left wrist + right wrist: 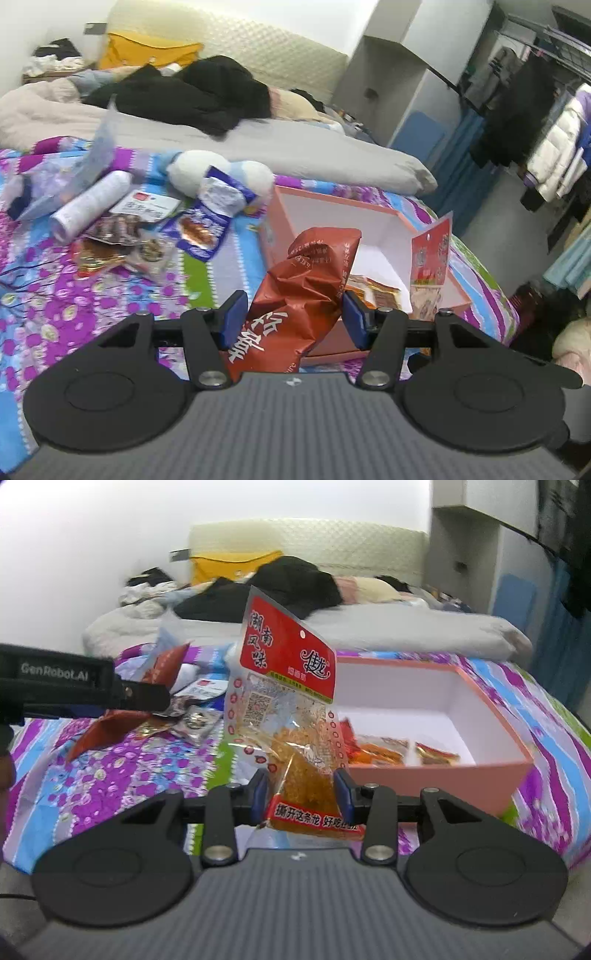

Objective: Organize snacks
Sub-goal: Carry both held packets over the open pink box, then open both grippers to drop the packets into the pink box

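Note:
My left gripper [294,306] is shut on a crumpled red-brown snack bag [306,280], held in the air in front of the pink box [332,341]. In the right wrist view my right gripper [300,786] is shut on a clear packet with a red header and orange contents [288,686], held upright to the left of the pink box [436,779]. Several small orange and red packets [391,753] lie on the box's white floor. The left gripper [159,701] with its red-brown bag [107,727] shows at the left of that view.
Loose snack packets [195,229], a white cylinder [92,206] and a white plush toy [221,173] lie on the floral bedspread [55,295] to the left of the box. Dark clothes [192,96] are piled further back on the bed. A clothes rack [535,110] stands to the right.

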`<move>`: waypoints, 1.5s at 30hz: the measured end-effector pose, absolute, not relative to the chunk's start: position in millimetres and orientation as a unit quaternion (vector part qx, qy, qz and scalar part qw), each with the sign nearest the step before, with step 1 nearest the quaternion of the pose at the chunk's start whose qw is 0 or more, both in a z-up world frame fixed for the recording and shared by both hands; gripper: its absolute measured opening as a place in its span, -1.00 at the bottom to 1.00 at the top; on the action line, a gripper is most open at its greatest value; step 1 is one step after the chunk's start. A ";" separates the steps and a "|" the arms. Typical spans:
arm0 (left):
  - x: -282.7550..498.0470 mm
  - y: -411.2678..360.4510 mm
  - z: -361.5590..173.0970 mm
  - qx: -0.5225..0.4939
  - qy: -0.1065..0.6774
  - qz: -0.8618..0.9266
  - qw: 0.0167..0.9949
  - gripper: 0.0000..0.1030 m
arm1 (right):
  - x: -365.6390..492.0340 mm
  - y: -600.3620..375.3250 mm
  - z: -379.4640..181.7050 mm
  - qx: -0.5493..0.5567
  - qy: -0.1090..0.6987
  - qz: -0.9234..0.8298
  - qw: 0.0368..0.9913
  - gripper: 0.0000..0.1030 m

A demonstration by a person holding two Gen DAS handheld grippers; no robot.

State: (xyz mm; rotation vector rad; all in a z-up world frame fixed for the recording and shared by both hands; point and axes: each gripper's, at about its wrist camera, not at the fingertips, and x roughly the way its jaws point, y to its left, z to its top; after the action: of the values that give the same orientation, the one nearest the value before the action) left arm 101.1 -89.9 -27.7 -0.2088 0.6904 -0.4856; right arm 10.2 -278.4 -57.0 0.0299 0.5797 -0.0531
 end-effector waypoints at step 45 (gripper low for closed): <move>211.2 -195.2 -79.7 -0.078 0.416 -0.248 0.871 0.20 | 21.8 -360.0 -197.9 0.202 0.518 0.045 0.830 0.63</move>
State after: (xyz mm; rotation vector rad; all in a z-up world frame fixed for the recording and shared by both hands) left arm 211.2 -195.2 -79.7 -0.1624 0.8688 -0.5194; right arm 21.8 -360.0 -197.9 0.4284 1.0998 0.0958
